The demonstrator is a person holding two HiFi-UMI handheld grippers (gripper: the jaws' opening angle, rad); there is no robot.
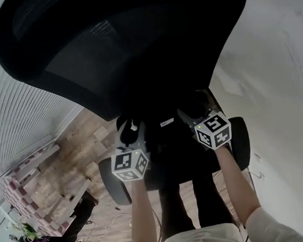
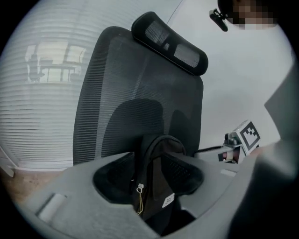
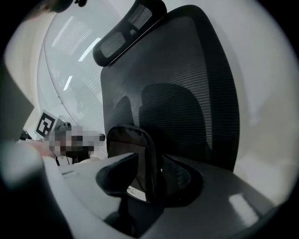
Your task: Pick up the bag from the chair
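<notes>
Bag upright on chair | left claw apart, astride top edge | right claw likewise

Patchwork wood floor, ribbed white blinds, pale wall

A black bag is standing upright on the black mesh chair, just before its backrest, white label showing.

Office; mesh chair w/ headrest
</notes>
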